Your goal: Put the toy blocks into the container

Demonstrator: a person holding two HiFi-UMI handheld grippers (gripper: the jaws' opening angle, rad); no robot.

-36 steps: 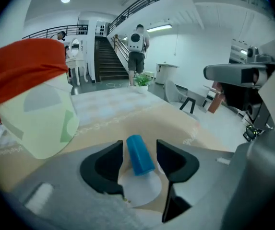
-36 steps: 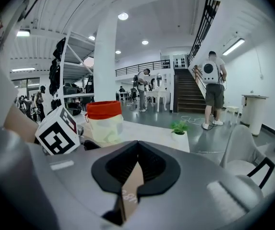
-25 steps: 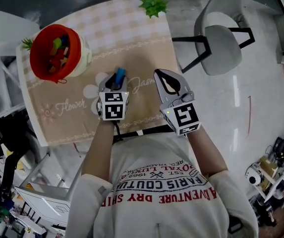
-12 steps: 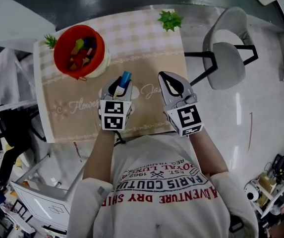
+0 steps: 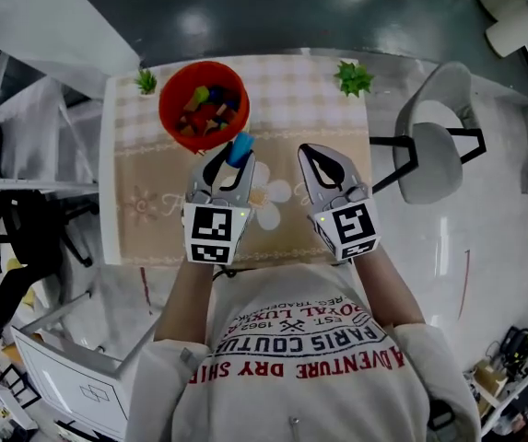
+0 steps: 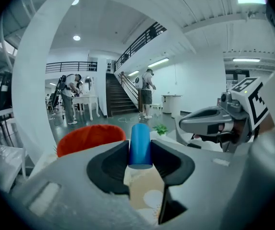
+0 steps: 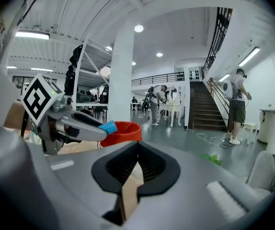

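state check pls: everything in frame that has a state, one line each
left tongs: shut on blue block
blue block: clamped, in the air, not yet in red container
right tongs: shut, empty
red container: upright, open top, holds toy blocks

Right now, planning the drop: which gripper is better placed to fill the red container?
Left. The left gripper grips the blue block near the red container; the right gripper is shut, empty.
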